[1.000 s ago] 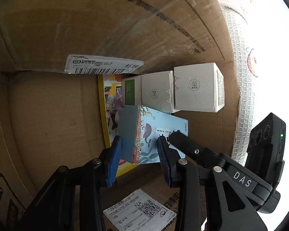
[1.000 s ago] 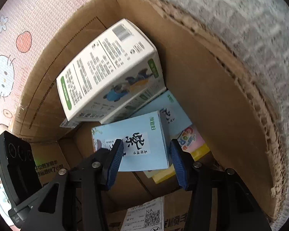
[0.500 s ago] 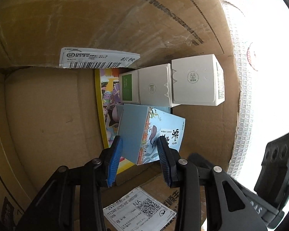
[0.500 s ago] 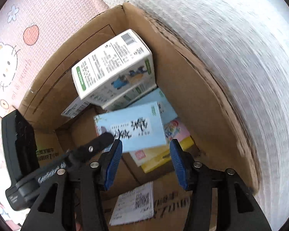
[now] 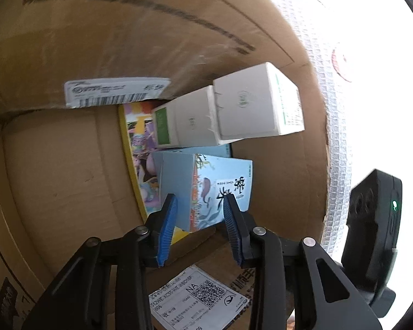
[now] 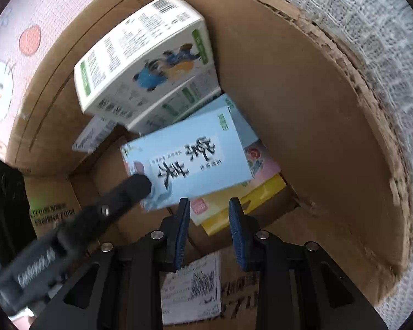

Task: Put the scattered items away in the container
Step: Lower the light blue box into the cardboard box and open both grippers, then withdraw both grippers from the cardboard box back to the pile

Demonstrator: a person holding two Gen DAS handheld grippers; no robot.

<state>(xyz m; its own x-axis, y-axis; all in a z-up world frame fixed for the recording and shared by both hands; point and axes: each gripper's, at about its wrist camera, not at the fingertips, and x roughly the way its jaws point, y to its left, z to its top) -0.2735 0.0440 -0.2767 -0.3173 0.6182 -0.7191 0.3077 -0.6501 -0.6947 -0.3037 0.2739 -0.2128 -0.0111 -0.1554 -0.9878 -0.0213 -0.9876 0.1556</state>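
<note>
A light blue box (image 5: pixel 214 189) with black calligraphy hangs tilted inside the cardboard carton (image 5: pixel 55 165). My left gripper (image 5: pixel 199 225) is closing its jaws on the box's lower end, and both blue pads touch it. In the right wrist view one of its fingers (image 6: pixel 132 189) lies across the light blue box (image 6: pixel 195 165). My right gripper (image 6: pixel 209 220) points down into the carton (image 6: pixel 316 137); its jaws are closing with nothing between them. Below its fingers lies a yellow picture book (image 6: pixel 247 200).
Two white boxes with green print (image 5: pixel 247 104) (image 6: pixel 140 55) lean in the carton's far corner above the yellow picture book (image 5: pixel 135 148). Shipping labels (image 5: pixel 115 92) (image 5: pixel 195 302) stick to the carton's wall and floor. A pink cartoon mat (image 6: pixel 27 41) and white woven cloth (image 6: pixel 385 41) surround it.
A second ago the right gripper's pads stood either side of the blue box. They now sit lower, clear of it and closer together. The left gripper's jaws have narrowed on the box.
</note>
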